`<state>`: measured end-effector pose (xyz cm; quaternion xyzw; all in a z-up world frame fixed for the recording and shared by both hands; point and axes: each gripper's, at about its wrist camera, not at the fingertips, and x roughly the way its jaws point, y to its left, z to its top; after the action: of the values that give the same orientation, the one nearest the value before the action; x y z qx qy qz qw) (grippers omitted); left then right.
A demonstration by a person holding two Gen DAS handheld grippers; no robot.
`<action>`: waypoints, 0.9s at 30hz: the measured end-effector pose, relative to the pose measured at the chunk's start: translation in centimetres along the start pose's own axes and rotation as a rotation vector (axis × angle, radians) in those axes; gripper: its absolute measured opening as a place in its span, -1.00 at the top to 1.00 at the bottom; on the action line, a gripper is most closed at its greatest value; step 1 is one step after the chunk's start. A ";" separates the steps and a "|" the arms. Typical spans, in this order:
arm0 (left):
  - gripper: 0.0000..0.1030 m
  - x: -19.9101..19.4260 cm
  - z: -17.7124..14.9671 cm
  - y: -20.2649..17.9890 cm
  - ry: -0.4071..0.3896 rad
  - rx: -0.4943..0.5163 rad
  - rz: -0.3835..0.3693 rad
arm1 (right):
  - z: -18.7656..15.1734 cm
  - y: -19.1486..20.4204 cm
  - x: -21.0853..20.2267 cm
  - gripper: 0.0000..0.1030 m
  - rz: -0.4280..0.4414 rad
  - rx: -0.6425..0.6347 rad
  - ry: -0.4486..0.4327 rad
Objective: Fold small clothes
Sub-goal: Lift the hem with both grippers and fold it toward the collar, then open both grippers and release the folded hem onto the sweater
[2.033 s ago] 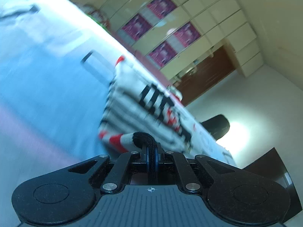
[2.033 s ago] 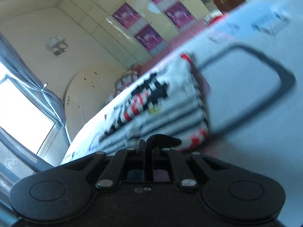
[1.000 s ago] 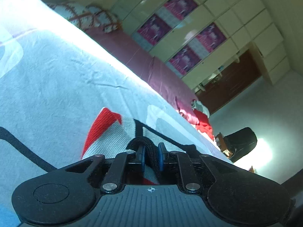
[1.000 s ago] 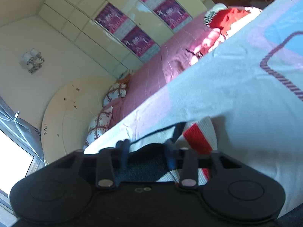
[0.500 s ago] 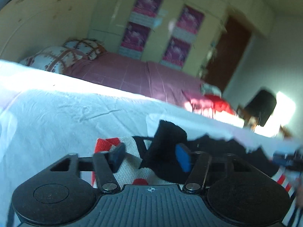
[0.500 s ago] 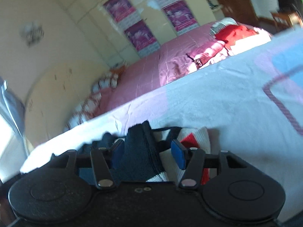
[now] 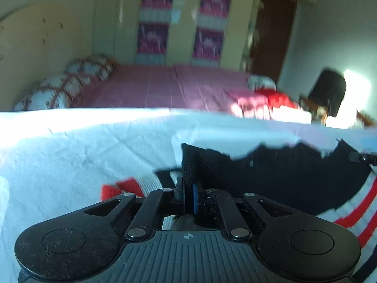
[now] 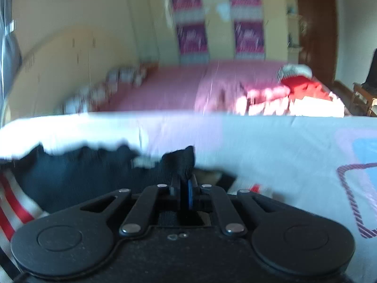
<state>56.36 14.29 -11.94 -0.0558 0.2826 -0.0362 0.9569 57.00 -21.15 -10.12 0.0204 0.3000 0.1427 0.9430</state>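
Pinching garment (image 7: 278, 174) hem between both jaws

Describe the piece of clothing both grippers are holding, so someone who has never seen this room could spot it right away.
Start at the white bedsheet in the foreground, in front of the pink bed. On it lies a small knitted garment, with the left gripper and right gripper each pinching its raised edge. It alone has a black band above white knit with red stripes.
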 end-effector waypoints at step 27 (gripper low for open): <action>-0.31 -5.1 -0.9 -11.4 -0.019 0.120 -0.027 | -1.1 10.7 -1.2 0.51 0.070 -0.162 0.034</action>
<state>51.18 3.46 -8.49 -0.0025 0.2699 -0.0654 0.9607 52.66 -11.28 -9.06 -0.0479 0.3025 0.1996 0.9308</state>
